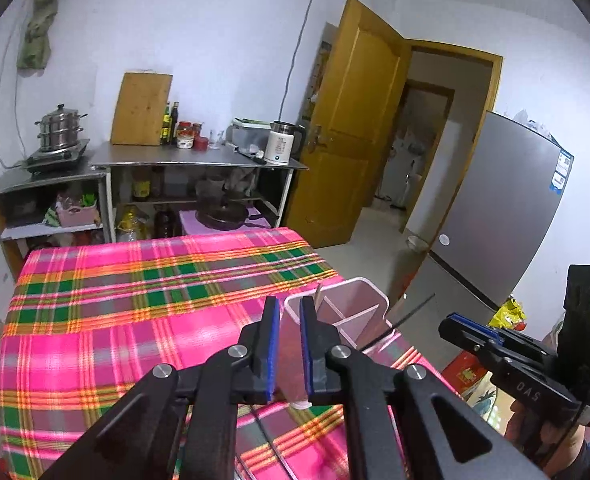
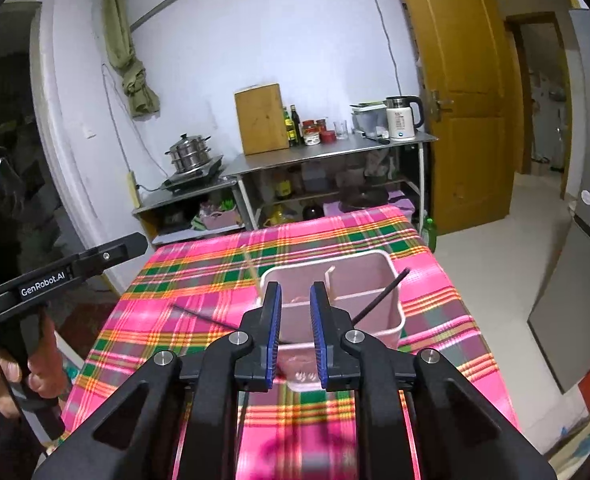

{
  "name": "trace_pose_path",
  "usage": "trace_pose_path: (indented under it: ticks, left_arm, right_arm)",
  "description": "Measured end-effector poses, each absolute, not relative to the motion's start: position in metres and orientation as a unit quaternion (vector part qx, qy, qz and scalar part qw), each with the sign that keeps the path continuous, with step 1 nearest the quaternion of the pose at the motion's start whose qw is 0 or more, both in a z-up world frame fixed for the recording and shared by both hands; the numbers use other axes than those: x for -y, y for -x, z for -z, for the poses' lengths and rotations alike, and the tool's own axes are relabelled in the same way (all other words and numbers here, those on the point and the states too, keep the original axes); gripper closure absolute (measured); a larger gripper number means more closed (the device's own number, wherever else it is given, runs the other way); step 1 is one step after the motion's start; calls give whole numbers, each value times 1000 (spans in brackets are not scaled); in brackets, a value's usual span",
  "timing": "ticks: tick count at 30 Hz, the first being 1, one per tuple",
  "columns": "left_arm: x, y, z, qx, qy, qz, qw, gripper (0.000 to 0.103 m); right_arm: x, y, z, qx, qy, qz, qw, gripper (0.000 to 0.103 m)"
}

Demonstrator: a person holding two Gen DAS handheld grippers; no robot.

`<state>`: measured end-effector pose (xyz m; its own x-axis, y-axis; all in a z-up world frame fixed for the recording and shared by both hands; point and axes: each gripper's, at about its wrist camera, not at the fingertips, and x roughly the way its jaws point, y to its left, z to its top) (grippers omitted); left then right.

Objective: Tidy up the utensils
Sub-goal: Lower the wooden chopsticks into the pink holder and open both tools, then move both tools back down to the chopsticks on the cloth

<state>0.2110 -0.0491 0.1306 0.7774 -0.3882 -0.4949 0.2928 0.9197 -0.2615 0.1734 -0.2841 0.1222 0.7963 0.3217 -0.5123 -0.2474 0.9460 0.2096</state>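
Observation:
A pink divided utensil holder (image 2: 371, 312) stands on the plaid tablecloth (image 2: 199, 272). One black chopstick (image 2: 383, 292) leans out of its right compartment, and a pale wooden stick (image 2: 251, 268) rises at its left corner. Another black chopstick (image 2: 203, 316) lies on the cloth and runs under my right gripper (image 2: 295, 286). That gripper is open just in front of the holder's near wall, with nothing between its pads. My left gripper (image 1: 289, 300) is left of the holder (image 1: 347, 304), nearly closed and empty. In the right wrist view the left gripper (image 2: 135, 244) looks shut.
A steel counter (image 1: 199, 160) against the far wall carries a cutting board, bottles and a kettle (image 1: 281, 142), with a steamer pot (image 1: 59, 128) to its left. A wooden door (image 1: 351, 120) stands open, with a grey fridge (image 1: 507, 216) at the right. A hand (image 2: 19, 376) holds the left gripper's handle.

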Motion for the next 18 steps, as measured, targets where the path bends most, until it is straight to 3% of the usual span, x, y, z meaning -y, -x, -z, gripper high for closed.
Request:
trace_pose_path:
  ticks: [18]
  left_arm:
    - [-1,-152,-45,-346,114,129,922,94]
  right_arm:
    - [240,-126,-75,-329,-49,-212,919,88]
